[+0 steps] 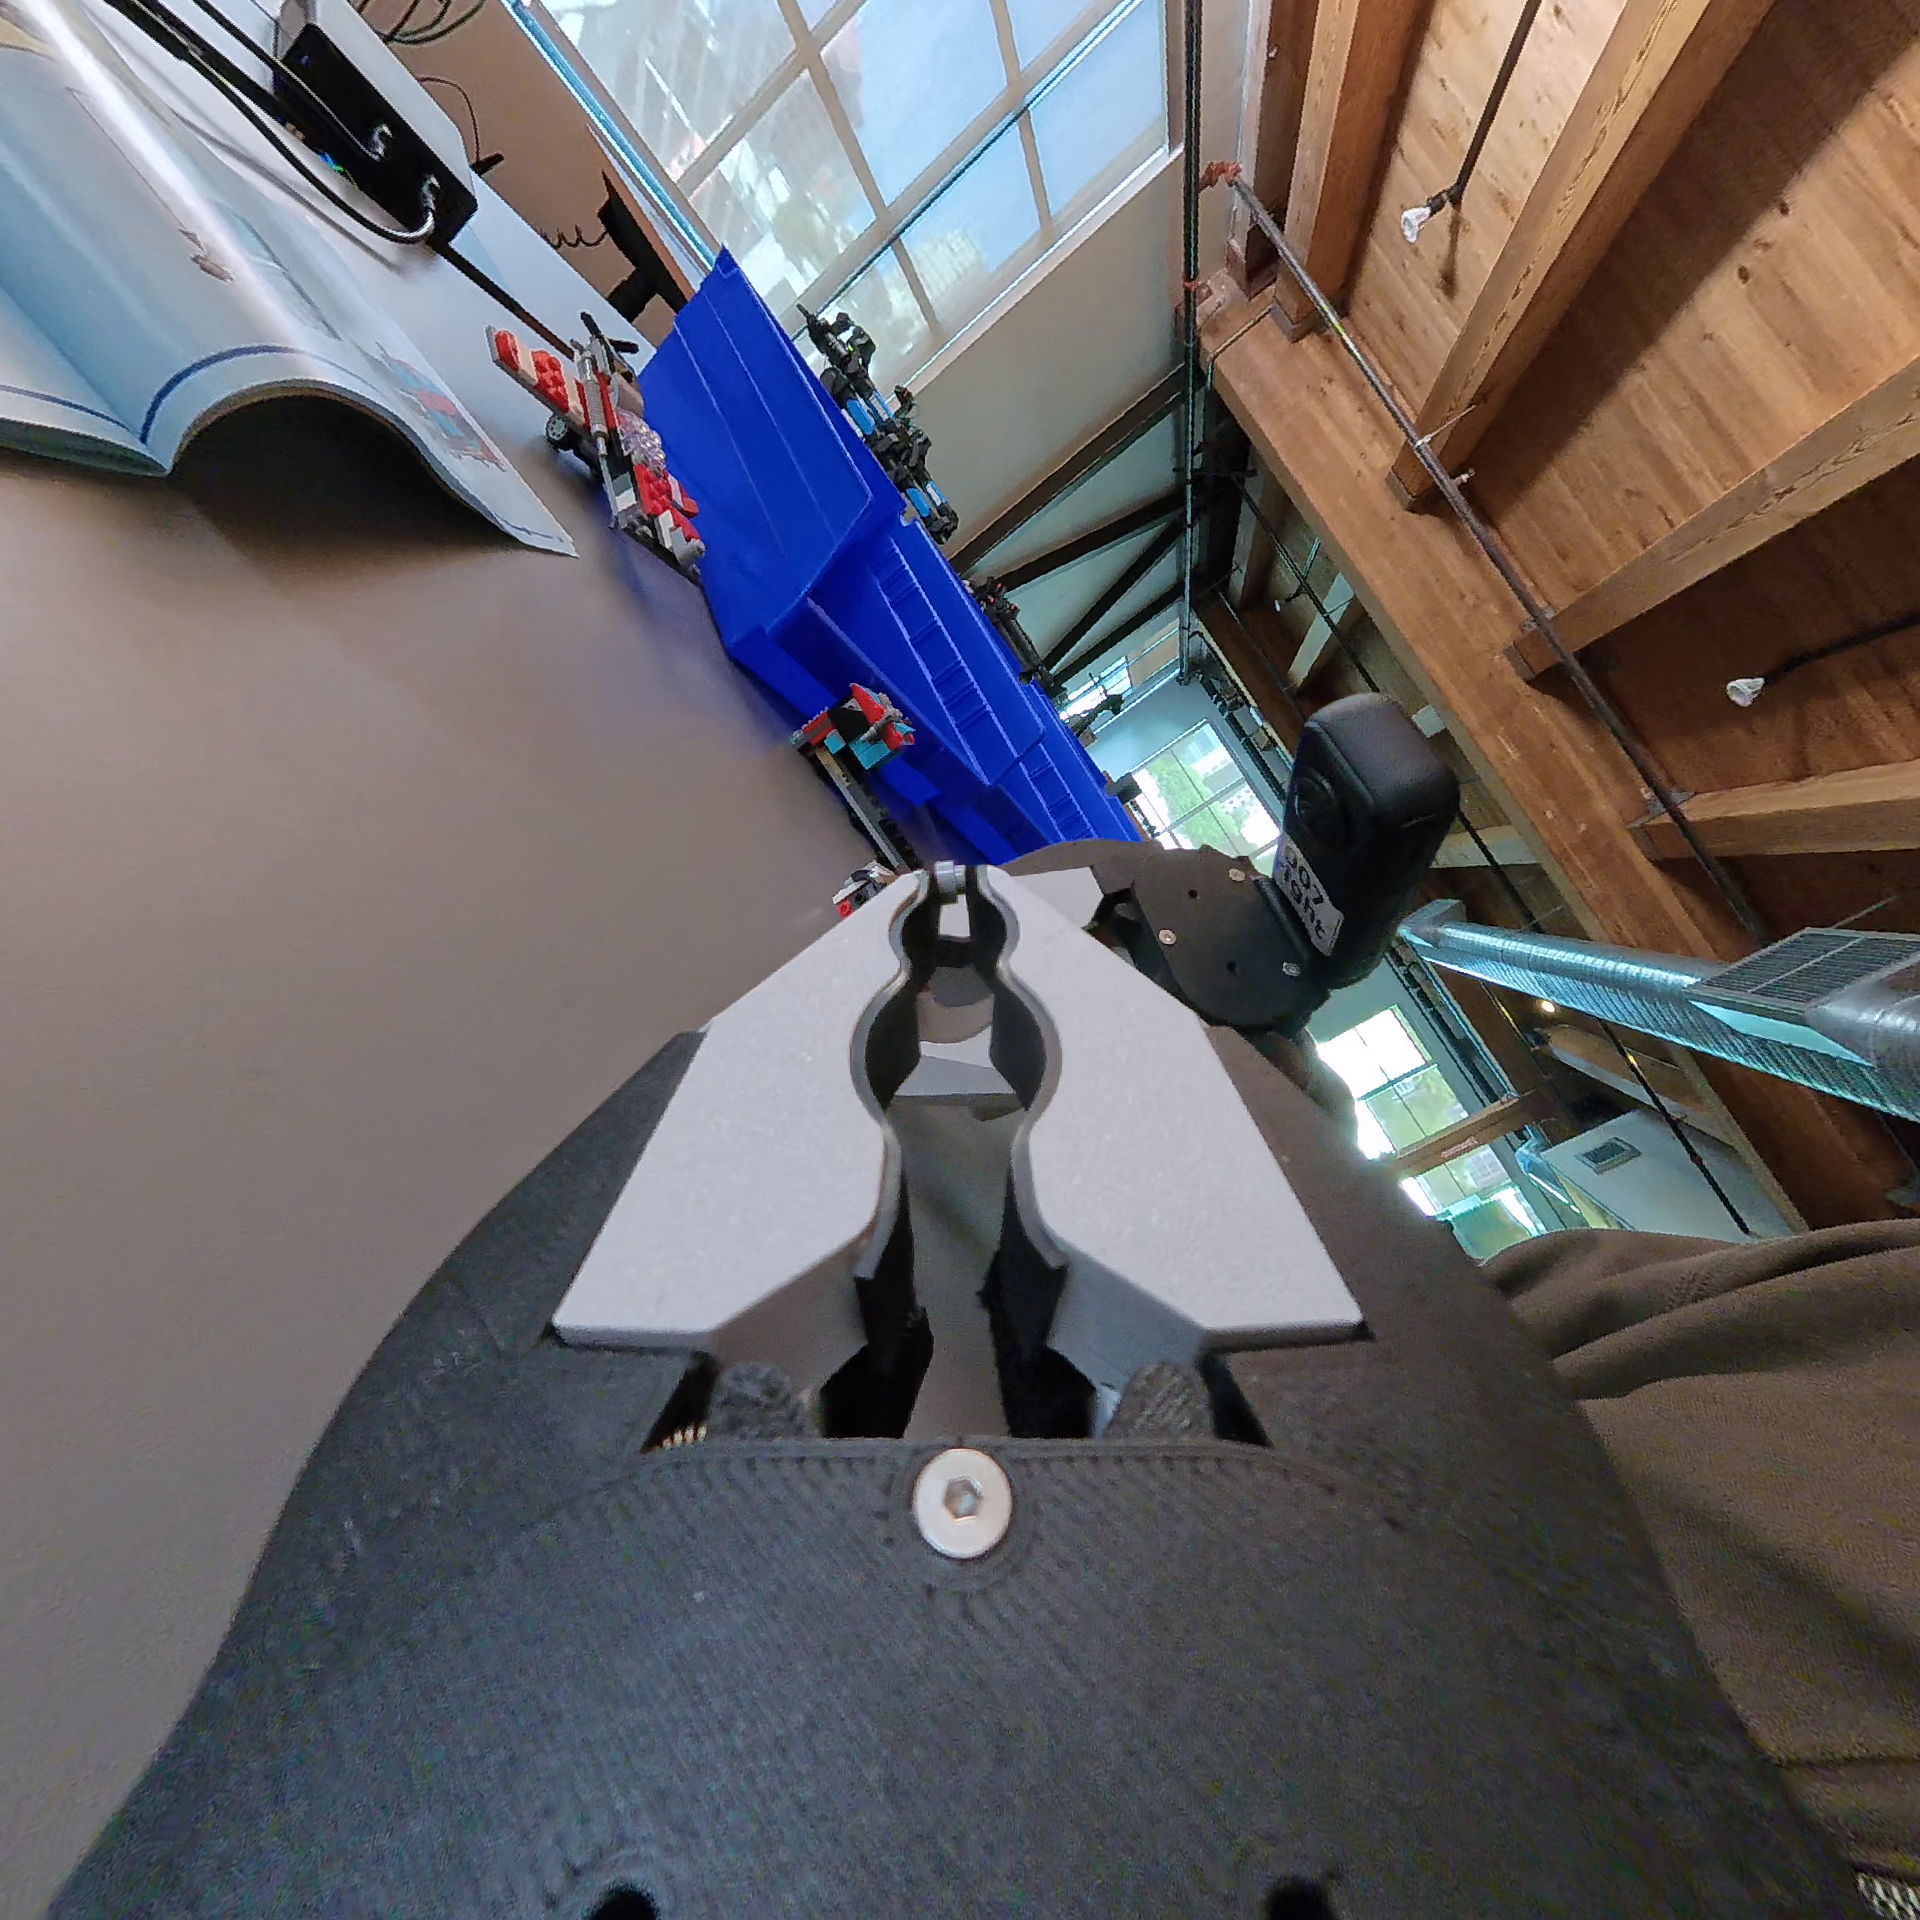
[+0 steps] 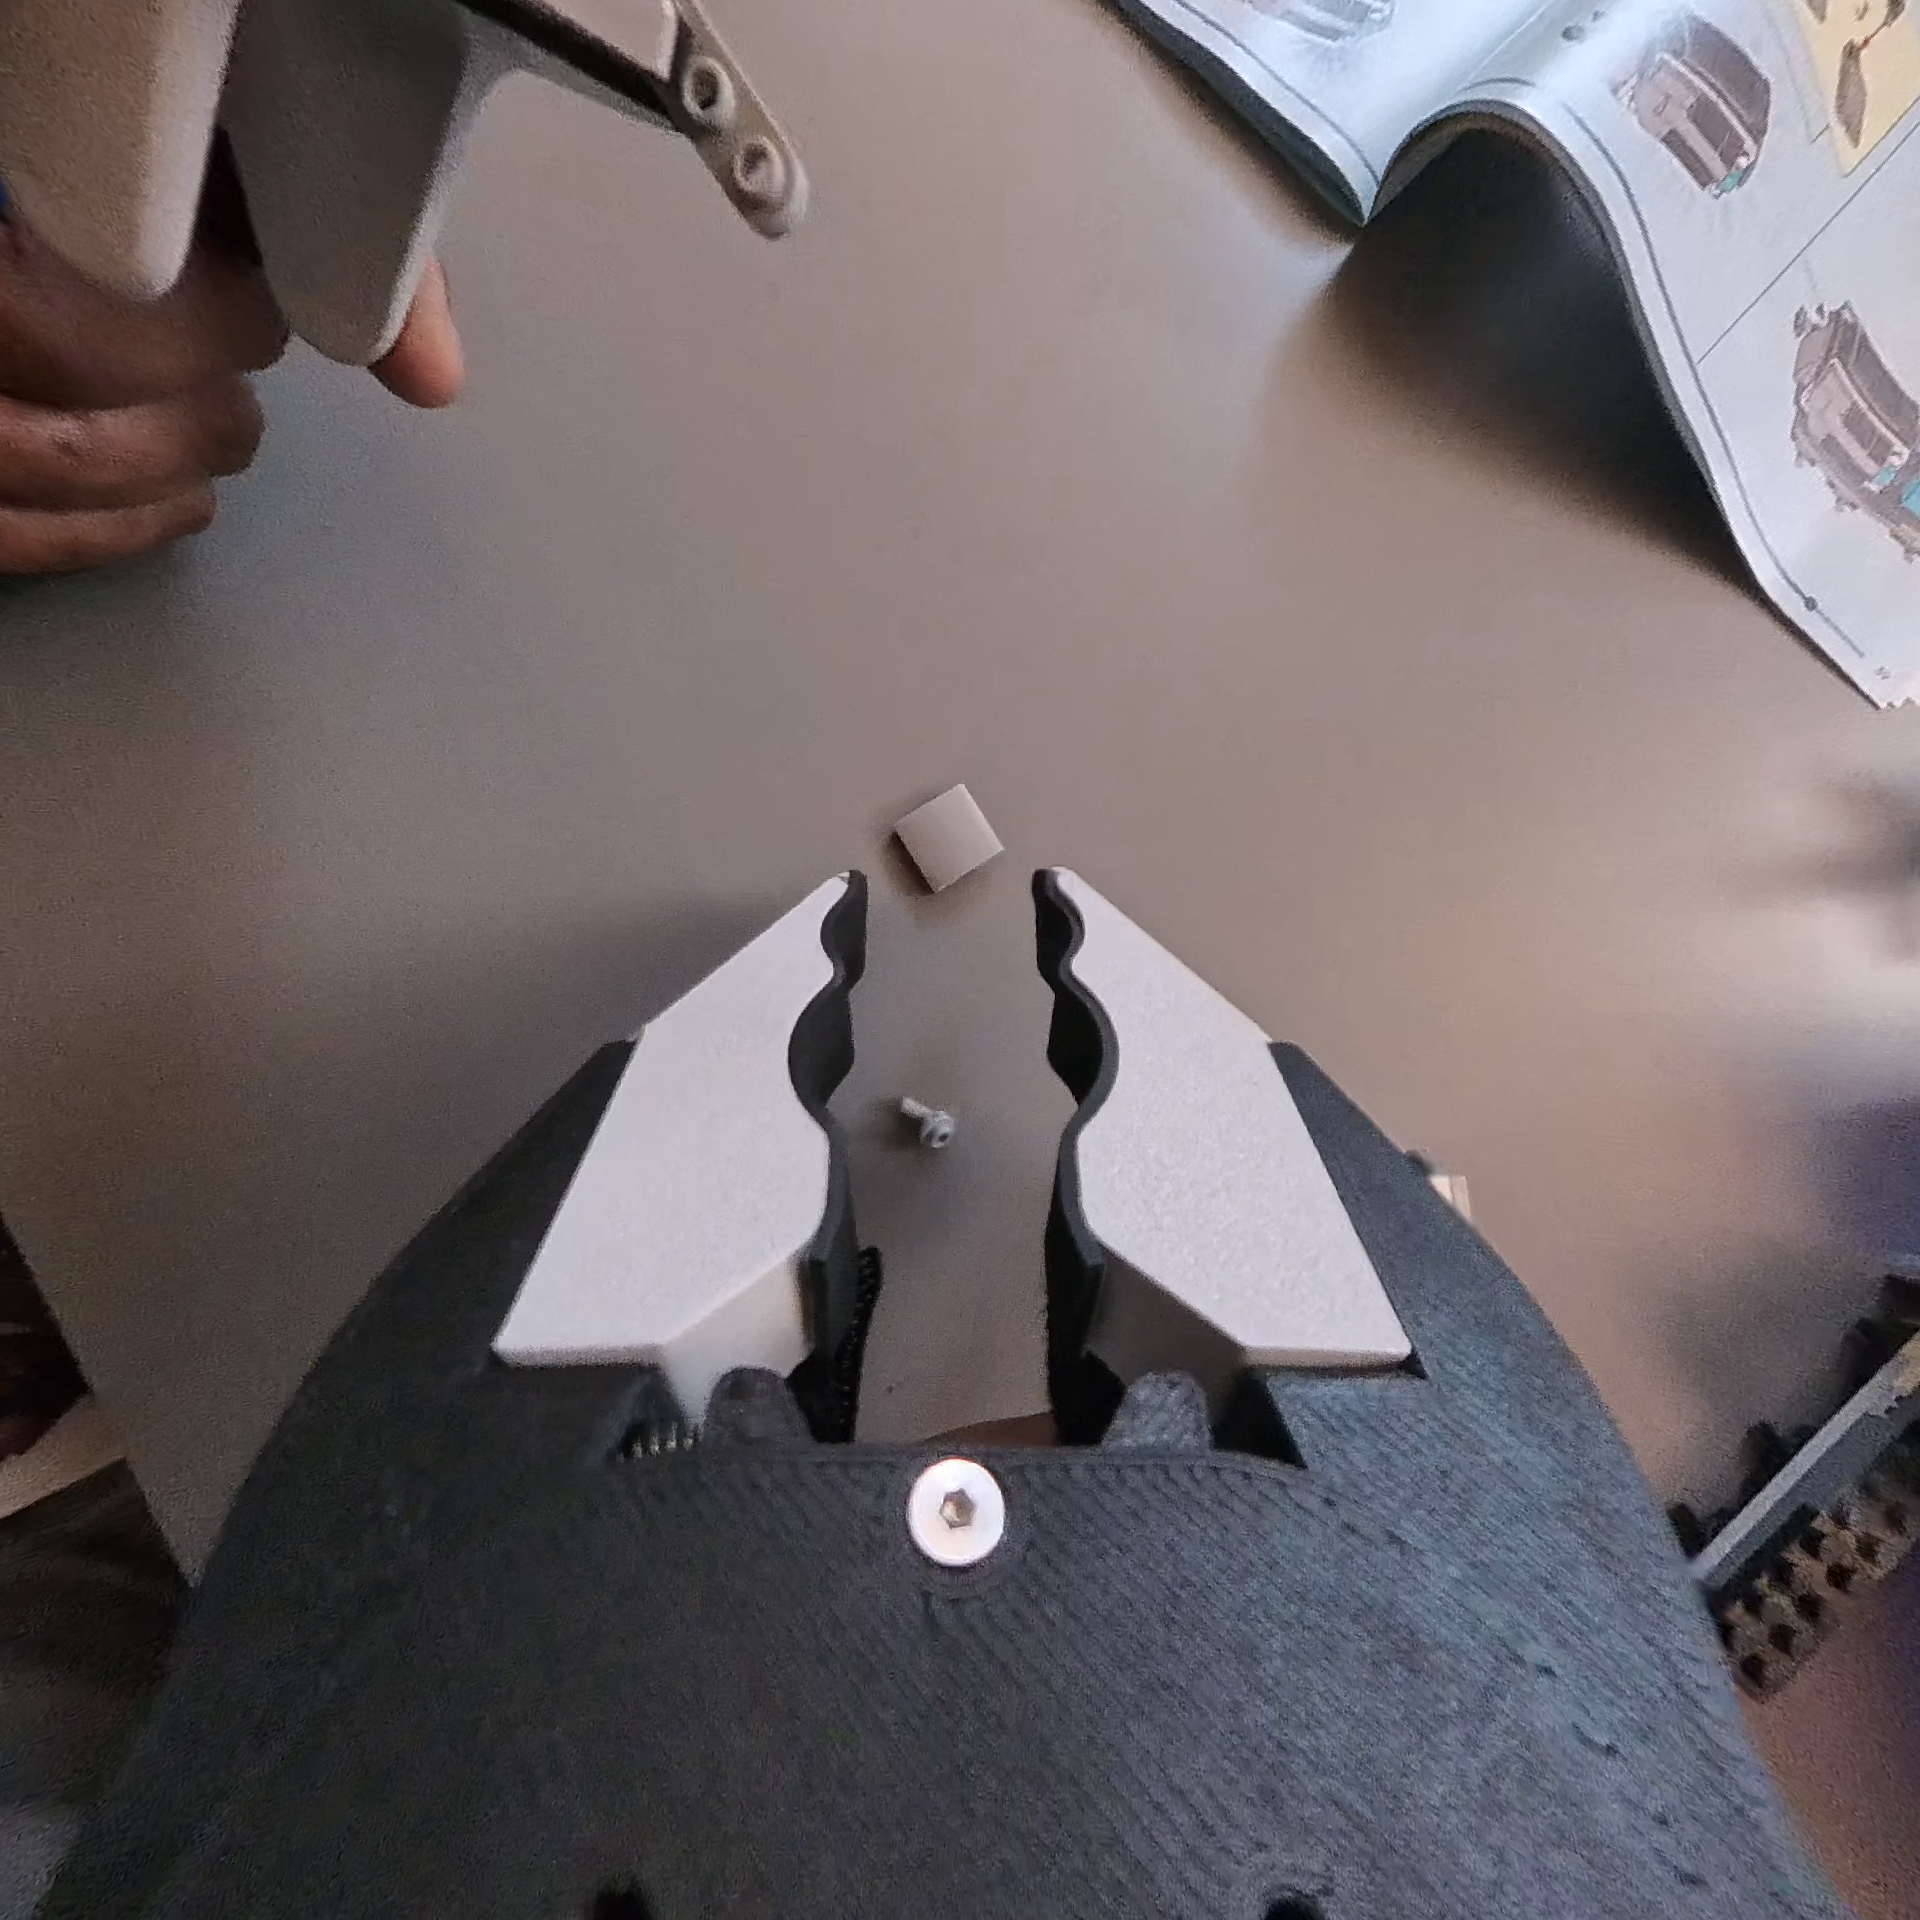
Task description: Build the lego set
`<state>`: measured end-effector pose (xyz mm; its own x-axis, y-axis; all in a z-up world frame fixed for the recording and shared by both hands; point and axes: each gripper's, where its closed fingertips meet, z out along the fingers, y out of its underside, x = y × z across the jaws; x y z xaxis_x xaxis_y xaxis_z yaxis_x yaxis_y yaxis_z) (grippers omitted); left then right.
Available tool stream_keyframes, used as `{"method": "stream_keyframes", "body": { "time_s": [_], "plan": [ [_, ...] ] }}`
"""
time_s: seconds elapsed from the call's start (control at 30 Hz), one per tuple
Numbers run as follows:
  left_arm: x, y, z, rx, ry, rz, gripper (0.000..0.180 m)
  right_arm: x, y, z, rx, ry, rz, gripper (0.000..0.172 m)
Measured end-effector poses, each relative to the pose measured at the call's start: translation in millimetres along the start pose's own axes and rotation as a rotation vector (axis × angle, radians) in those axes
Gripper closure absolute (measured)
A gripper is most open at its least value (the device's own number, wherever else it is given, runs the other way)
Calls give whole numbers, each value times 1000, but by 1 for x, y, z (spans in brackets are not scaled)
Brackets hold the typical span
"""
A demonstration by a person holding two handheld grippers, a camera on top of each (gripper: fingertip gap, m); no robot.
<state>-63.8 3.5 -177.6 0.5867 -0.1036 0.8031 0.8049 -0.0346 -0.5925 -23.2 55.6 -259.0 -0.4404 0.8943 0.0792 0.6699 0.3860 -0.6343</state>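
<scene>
My left gripper (image 1: 948,885) is shut on a small grey brick piece (image 1: 945,878) pinched at its fingertips. The right wrist view shows this piece (image 2: 727,135) at the top left as a flat grey part with two round holes, sticking out of the left gripper's fingers. My right gripper (image 2: 948,896) is open and empty, low over the grey-brown table (image 2: 1247,623). A small grey square tile (image 2: 947,836) lies flat on the table just ahead of its fingertips, untouched. A tiny grey pin (image 2: 928,1122) lies on the table between the fingers.
An open instruction booklet (image 2: 1662,260) lies at the far right, also in the left wrist view (image 1: 260,343). Blue bins (image 1: 810,499) stand along the table's edge with brick models (image 1: 623,436) (image 1: 857,727) beside them. A dark brick assembly (image 2: 1818,1507) sits at the right. A hand (image 2: 104,416) holds the left gripper. The left gripper's tips are roughly 11 cm from the right gripper's.
</scene>
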Motion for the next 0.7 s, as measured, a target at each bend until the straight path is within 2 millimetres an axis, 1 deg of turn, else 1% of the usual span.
{"method": "stream_keyframes", "body": {
  "time_s": [0.13,0.33,0.7],
  "plan": [
    [1,-1,-1,5,5,-2,176,1,-1,4,-5,-30,-16,133],
    [2,-2,-2,12,18,-9,176,3,1,12,-32,-56,-32,132],
    [7,-5,-4,24,68,-34,175,3,3,12,-45,-131,-29,133]
  ]
}}
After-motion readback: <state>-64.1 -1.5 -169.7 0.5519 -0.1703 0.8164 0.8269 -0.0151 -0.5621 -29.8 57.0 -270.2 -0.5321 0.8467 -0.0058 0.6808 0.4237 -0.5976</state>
